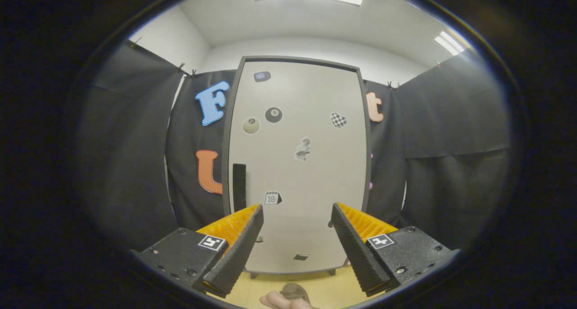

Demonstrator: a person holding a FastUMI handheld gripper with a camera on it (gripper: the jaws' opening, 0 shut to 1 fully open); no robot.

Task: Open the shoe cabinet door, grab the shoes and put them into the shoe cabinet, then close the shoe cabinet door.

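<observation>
Door-opening step not yet begun; shoe cabinet (297,164) stands shut beyond the fingers.

Dark handle (239,187) at the door's left edge is the next target. Gripper (297,221) fingers spread apart, empty. Shoe (294,292) on floor below.

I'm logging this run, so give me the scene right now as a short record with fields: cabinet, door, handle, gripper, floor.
cabinet: pale shoe cabinet standing upright against the black cloth wall, beyond the gripper
door: shut, with several small stickers on its front
handle: dark vertical handle near the door's left edge
gripper: gripper open, fingers spread, holding nothing, facing the door
floor: light wood floor below the cabinet; something brownish lies near the fingers, too unclear to name
</observation>
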